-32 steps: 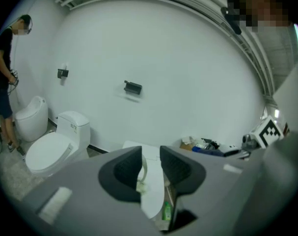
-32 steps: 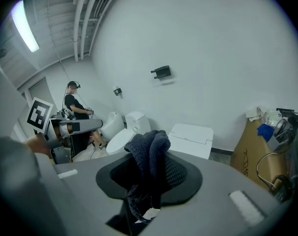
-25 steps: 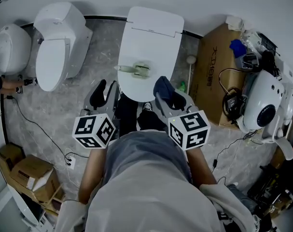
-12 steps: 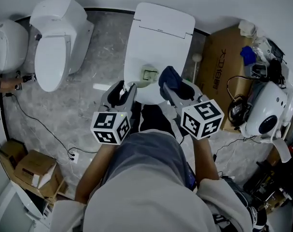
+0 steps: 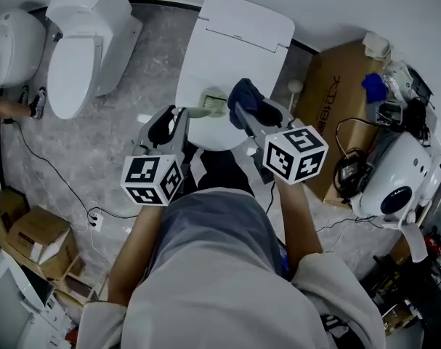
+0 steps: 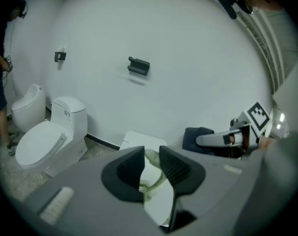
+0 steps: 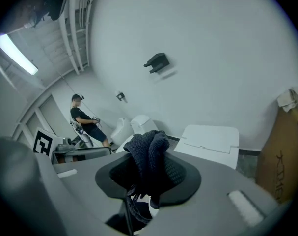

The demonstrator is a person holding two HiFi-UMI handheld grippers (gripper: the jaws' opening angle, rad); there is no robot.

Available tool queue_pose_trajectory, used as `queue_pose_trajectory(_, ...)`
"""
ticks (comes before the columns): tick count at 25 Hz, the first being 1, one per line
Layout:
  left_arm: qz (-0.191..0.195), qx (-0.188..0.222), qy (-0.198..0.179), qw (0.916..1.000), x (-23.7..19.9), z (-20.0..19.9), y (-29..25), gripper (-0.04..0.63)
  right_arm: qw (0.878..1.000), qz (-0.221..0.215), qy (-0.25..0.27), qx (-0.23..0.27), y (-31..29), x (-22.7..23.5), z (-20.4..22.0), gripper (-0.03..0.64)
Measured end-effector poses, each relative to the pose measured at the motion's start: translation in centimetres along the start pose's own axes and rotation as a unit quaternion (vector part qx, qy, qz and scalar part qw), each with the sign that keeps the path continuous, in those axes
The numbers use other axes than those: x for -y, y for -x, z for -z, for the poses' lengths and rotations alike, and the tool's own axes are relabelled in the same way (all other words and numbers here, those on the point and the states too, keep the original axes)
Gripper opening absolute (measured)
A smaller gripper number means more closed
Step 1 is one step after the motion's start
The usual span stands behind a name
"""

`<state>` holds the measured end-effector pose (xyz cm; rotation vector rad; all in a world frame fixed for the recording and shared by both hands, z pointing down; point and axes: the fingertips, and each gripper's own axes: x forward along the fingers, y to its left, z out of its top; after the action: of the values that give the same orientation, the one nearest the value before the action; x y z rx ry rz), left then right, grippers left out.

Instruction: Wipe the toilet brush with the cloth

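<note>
A pale green toilet brush (image 5: 208, 106) lies across the front of the closed white toilet lid (image 5: 238, 38). Its handle end sits between the jaws of my left gripper (image 5: 179, 118), which is shut on it. In the left gripper view the green brush (image 6: 152, 158) shows in the narrow gap of that gripper (image 6: 149, 165). My right gripper (image 5: 246, 116) is shut on a bunched dark blue cloth (image 5: 243, 95), just right of the brush head. The cloth (image 7: 149, 156) fills the jaws of the right gripper (image 7: 148, 177).
A second white toilet (image 5: 82, 46) and a rounded white fixture (image 5: 13, 46) stand at the left. A cardboard box (image 5: 336, 100), cables and a white appliance (image 5: 394, 184) crowd the right. More boxes (image 5: 31, 238) sit at lower left. A person (image 7: 85, 122) stands far off.
My left gripper has moved forward from beside the toilet to the brush and now holds its handle end. The right gripper with the cloth stays close by the brush head.
</note>
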<state>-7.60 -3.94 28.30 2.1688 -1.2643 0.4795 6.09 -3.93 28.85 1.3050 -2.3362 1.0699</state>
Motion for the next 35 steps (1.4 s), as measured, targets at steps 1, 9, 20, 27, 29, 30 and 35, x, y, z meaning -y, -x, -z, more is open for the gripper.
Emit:
queue_pose_trajectory(1,-0.006,0.004,0.003,1.0000,0.1,0.1,0.1,0.000,1.000,-0.016,0.002,0.006,-0.1,-0.1,-0.1,0.107)
queue_pose_trajectory(9,-0.034,0.028,0.021,0.9988,0.2,0.8,0.9,0.000,0.998,-0.035,0.059,-0.006,-2.9,1.8,1.1,0.106)
queue_pose_trajectory(20,-0.053,0.044,0.040,0.9968,-0.8,1.3,1.4,0.000,0.990,-0.073,0.096,-0.075,-10.0,2.8,3.7,0.100)
queue_pose_trajectory(27,-0.054,0.057,0.045,0.9959,-1.3,1.6,1.6,0.000,0.978,-0.102,0.125,-0.135,-13.7,2.4,6.5,0.100)
queue_pose_trajectory(29,-0.055,0.061,0.047,0.9955,-1.4,1.7,1.7,0.000,0.973,-0.107,0.138,-0.153,-14.7,2.4,7.4,0.100)
queue_pose_trajectory(30,-0.056,0.062,0.047,0.9954,-1.4,1.7,1.7,0.000,0.970,-0.110,0.144,-0.162,-15.2,2.4,7.9,0.100)
queue_pose_trajectory(35,-0.055,0.067,0.050,0.9950,-1.7,1.7,1.7,0.000,0.953,-0.131,0.175,-0.210,-17.5,2.3,10.2,0.100)
